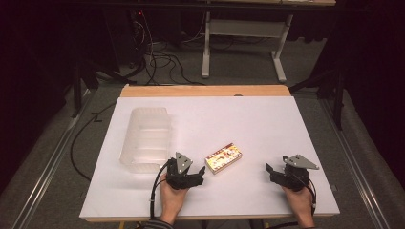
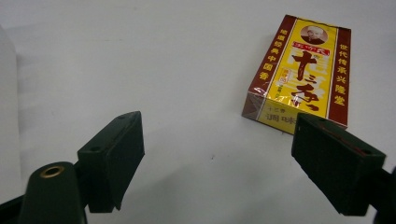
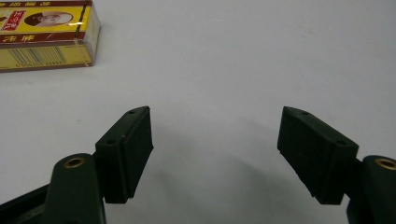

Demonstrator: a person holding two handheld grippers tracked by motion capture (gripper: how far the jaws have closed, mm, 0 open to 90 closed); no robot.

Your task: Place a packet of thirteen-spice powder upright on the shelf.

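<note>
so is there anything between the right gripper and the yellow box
No, just bare white table between the right gripper and the yellow box, as the high view shows.

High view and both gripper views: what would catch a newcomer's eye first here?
The yellow and red box stands out, lying flat near the middle of the white table, just ahead of the left tongs. Left of it sits a clear plastic tray, pale against the surface. Both the left tongs and the right tongs are open and hold nothing.
</note>
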